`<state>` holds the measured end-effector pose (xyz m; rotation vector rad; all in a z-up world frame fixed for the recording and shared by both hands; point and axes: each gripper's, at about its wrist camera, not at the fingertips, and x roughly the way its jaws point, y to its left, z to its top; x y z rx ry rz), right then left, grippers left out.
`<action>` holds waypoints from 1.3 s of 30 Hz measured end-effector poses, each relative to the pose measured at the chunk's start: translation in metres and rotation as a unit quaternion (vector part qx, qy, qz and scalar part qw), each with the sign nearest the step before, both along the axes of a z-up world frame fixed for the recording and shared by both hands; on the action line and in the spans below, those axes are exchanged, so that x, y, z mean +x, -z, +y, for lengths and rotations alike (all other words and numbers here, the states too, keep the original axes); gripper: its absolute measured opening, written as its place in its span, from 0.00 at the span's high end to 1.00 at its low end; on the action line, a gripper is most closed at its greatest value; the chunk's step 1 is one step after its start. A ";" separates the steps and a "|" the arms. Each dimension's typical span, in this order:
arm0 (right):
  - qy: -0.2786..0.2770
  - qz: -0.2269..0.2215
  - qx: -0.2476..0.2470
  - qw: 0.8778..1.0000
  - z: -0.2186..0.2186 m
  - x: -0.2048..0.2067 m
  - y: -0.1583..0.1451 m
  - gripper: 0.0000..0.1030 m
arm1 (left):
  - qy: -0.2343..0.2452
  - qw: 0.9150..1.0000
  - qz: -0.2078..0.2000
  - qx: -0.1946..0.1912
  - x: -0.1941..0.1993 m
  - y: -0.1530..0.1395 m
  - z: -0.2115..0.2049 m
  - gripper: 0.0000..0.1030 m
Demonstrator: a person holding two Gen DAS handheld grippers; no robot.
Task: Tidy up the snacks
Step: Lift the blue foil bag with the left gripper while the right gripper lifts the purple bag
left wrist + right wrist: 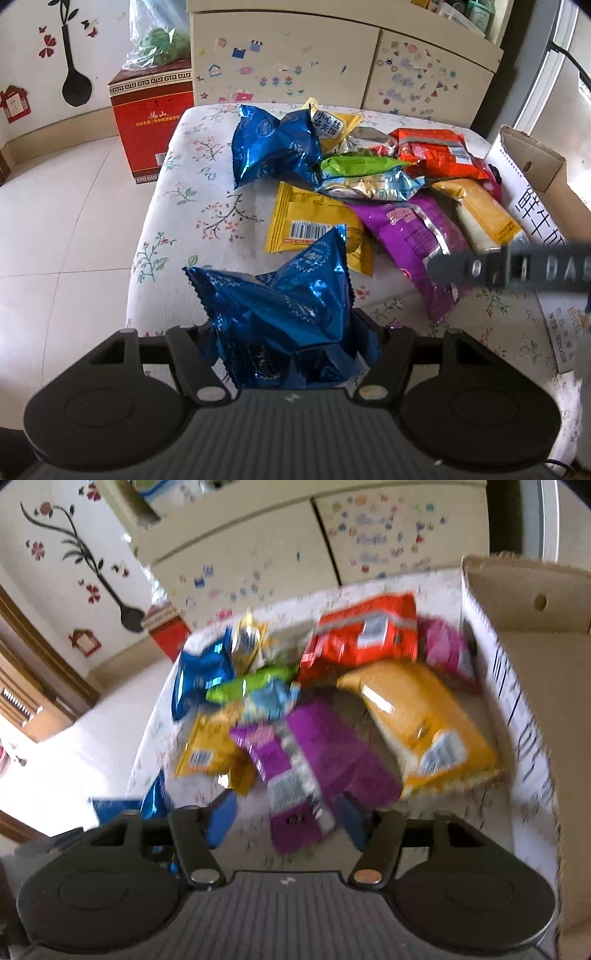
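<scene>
The left claw (291,354) grips a crumpled blue foil packet (280,306) at the near edge of the floral bench (207,206). The right claw (288,816) stands open astride the purple packet's (325,753) near end. Beyond lie a barcoded yellow packet (306,218), another blue packet (273,147), and an orange one (436,151). The cardboard box (532,199), right of the pile, bears large Chinese characters.

Black ribbed hand-held gripper (291,354), blue pads (221,823)

"小沁丝" on yellow snack packet (330,124), "鲜牛" on white carton (535,210)
</scene>
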<state>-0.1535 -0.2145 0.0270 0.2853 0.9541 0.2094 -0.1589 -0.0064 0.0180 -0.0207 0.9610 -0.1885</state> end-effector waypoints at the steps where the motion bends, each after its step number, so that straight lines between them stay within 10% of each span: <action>1: -0.002 -0.007 -0.005 1.000 0.000 0.004 0.000 0.26 | 0.000 1.000 0.000 -0.002 0.000 0.000 0.000 0.34; 18: -0.070 -0.030 -0.119 0.990 0.028 0.033 0.026 0.06 | -0.007 1.000 0.019 -0.019 0.005 0.003 0.004 0.32; 23: -0.140 0.008 -0.059 0.988 0.033 0.024 0.015 0.15 | -0.012 1.000 0.024 -0.017 0.005 0.004 0.005 0.31; 39: -0.060 0.005 -0.040 0.997 0.035 0.031 0.024 0.04 | -0.020 0.999 0.030 -0.022 0.007 0.004 0.011 0.31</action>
